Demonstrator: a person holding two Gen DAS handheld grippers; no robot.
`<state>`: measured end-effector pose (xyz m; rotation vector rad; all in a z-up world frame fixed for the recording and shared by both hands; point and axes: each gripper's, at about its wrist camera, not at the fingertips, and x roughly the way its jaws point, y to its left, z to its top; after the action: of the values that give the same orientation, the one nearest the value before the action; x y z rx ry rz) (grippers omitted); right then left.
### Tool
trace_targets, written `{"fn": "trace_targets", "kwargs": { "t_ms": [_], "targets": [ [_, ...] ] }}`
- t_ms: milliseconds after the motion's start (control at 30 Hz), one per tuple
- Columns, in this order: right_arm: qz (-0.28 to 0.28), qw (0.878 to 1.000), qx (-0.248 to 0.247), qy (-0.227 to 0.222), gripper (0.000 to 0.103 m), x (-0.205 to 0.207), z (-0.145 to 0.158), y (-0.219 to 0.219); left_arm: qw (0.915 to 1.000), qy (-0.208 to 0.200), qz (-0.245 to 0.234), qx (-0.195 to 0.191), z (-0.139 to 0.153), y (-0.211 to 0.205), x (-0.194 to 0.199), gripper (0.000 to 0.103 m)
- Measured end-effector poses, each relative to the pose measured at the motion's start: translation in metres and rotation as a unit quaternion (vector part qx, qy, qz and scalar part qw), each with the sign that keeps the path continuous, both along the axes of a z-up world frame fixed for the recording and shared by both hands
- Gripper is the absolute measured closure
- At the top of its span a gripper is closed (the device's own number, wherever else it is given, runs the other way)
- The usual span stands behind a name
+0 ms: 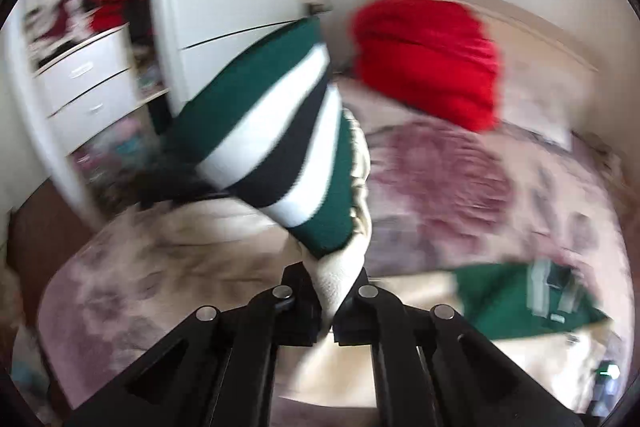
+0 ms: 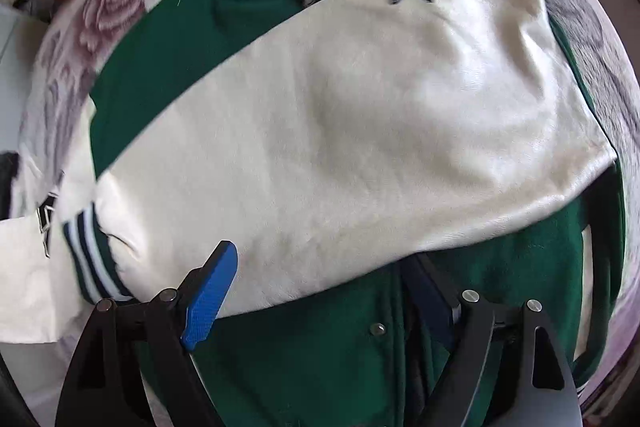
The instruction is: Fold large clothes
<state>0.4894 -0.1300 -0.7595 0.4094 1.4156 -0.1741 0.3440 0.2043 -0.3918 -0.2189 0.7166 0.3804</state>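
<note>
A green varsity jacket (image 2: pixel 304 367) with cream sleeves lies front up on the bed. One cream sleeve (image 2: pixel 340 131) is laid diagonally across its chest, its striped cuff (image 2: pixel 90 251) at the left. My right gripper (image 2: pixel 320 291) is open just above the jacket, its blue left finger (image 2: pixel 208 303) over the sleeve's lower edge and its right finger partly under it. My left gripper (image 1: pixel 328 303) is shut on the other cream sleeve (image 1: pixel 340 283) and holds it up, the green, white and black striped cuff (image 1: pixel 280 143) standing above the fingers. The jacket body shows at lower right (image 1: pixel 520 303).
The bed has a pink floral cover (image 1: pixel 440 183). A red blanket (image 1: pixel 428 59) lies by the headboard. A white wardrobe (image 1: pixel 232 7) and white drawers (image 1: pixel 88 83) stand beyond the bed's left side.
</note>
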Motion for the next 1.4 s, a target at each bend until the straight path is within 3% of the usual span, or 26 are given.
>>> {"fn": "trace_targets", "kwargs": {
  "t_ms": [133,233,400,533,633,733,800,933,1067,1167,1233,1267,1367,1400],
  "targets": [
    [-0.019,1.000,-0.006,-0.013,0.018,-0.024,0.020,-0.047,0.9950,0.011,-0.096,-0.024,0.008,-0.104,0.030,0.102],
    [-0.045,0.999,-0.001,-0.014,0.018,-0.037,0.031,-0.095,0.9835,0.045,-0.171,-0.040,-0.011,-0.191,0.050,0.102],
    [-0.095,0.995,-0.028,-0.013,0.018,-0.061,0.033,-0.183,0.9553,0.127,-0.259,-0.064,-0.081,-0.317,0.080,0.101],
    [-0.124,0.992,-0.033,0.001,0.018,-0.089,0.024,-0.243,0.9375,0.187,-0.288,-0.056,-0.130,-0.375,0.090,0.101],
    [-0.138,0.990,-0.019,0.008,0.018,-0.100,0.014,-0.269,0.9226,0.232,-0.304,-0.052,-0.169,-0.403,0.103,0.095],
    [-0.146,0.989,0.014,0.006,0.018,-0.107,0.008,-0.286,0.9059,0.274,-0.317,-0.060,-0.185,-0.412,0.108,0.072],
    [-0.147,0.989,0.031,0.000,0.017,-0.107,0.008,-0.291,0.8944,0.279,-0.335,-0.103,-0.181,-0.404,0.102,0.010],
    [-0.158,0.983,0.088,-0.023,0.017,-0.101,0.016,-0.302,0.8832,0.278,-0.343,-0.158,-0.152,-0.375,0.080,0.008],
    [-0.152,0.973,0.161,-0.062,0.016,-0.074,0.029,-0.297,0.8978,0.265,-0.317,-0.151,-0.117,-0.319,0.049,0.008],
    [-0.105,0.975,0.186,-0.067,0.013,-0.037,0.025,-0.272,0.9285,0.259,-0.250,-0.092,-0.109,-0.252,0.042,0.008],
    [-0.070,0.977,0.195,-0.048,0.013,-0.011,0.007,-0.256,0.9443,0.262,-0.194,-0.043,-0.114,-0.207,0.048,0.008],
    [-0.058,0.977,0.201,-0.033,0.013,0.002,-0.007,-0.247,0.9490,0.269,-0.163,-0.016,-0.119,-0.183,0.053,0.008],
    [-0.028,0.974,0.224,0.008,0.014,0.030,-0.042,-0.221,0.9563,0.275,-0.099,0.013,-0.136,-0.129,0.066,0.008],
    [-0.026,0.976,0.214,-0.003,0.024,0.032,-0.042,-0.217,0.9564,0.279,-0.085,0.020,-0.142,-0.116,0.070,0.008]
  ]
}}
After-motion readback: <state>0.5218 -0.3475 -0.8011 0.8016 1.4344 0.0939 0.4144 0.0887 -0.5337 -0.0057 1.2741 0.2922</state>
